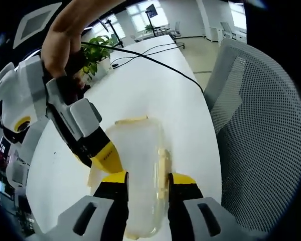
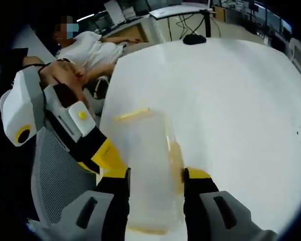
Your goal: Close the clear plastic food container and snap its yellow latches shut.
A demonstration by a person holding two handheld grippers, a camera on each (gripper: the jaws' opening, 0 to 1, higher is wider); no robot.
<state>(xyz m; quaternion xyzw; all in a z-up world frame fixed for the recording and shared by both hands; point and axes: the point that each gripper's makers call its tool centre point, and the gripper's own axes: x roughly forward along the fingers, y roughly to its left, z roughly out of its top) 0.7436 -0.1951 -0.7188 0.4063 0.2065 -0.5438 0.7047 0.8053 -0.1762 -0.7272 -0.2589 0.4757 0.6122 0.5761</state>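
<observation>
Clear plastic food container was seen on the white table, gripped between the jaws of both the left tool and the right tool. Yellow latches were visible along its rim.

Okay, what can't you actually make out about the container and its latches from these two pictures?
- Left gripper view: the container's near end is hidden between the left gripper's jaws; the right gripper covers its left edge.
- Right gripper view: the container is blurred, so whether its side yellow latch is snapped is unclear.
- Both views: the clear plastic washes out against the white table, so lid seating cannot be judged.
</observation>
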